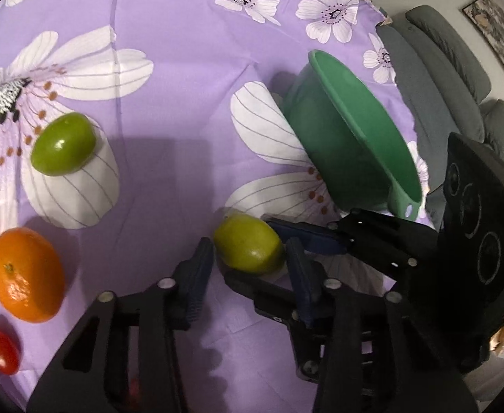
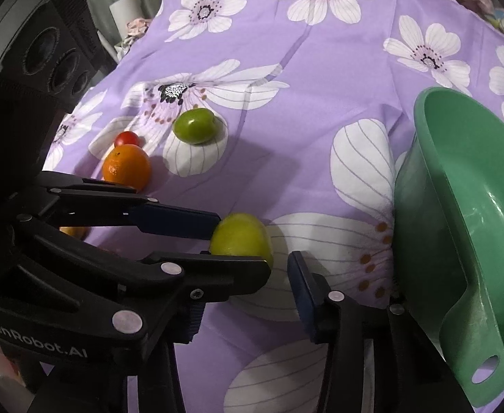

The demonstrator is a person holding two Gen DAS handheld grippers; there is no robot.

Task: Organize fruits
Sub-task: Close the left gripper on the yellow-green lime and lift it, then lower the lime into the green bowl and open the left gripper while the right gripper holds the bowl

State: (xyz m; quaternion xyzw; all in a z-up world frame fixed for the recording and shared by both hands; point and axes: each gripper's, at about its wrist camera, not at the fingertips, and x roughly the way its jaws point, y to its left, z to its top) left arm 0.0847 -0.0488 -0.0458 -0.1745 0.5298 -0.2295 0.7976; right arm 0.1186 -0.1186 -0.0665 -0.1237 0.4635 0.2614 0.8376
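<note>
Between the left gripper (image 1: 248, 261) fingers, apparently pinched, lies the yellow-green oval fruit (image 1: 249, 248) on the purple floral cloth (image 1: 183, 51), long axis across; right gripper (image 2: 279, 258) alongside, jaws narrowed, empty.

Both grippers are crowding the yellow-green fruit (image 1: 248, 246) near centre; the green bowl (image 1: 355, 137) is blocking the right, fruits are sitting at left, and open purple cloth (image 1: 190, 69) is lying free beyond
</note>
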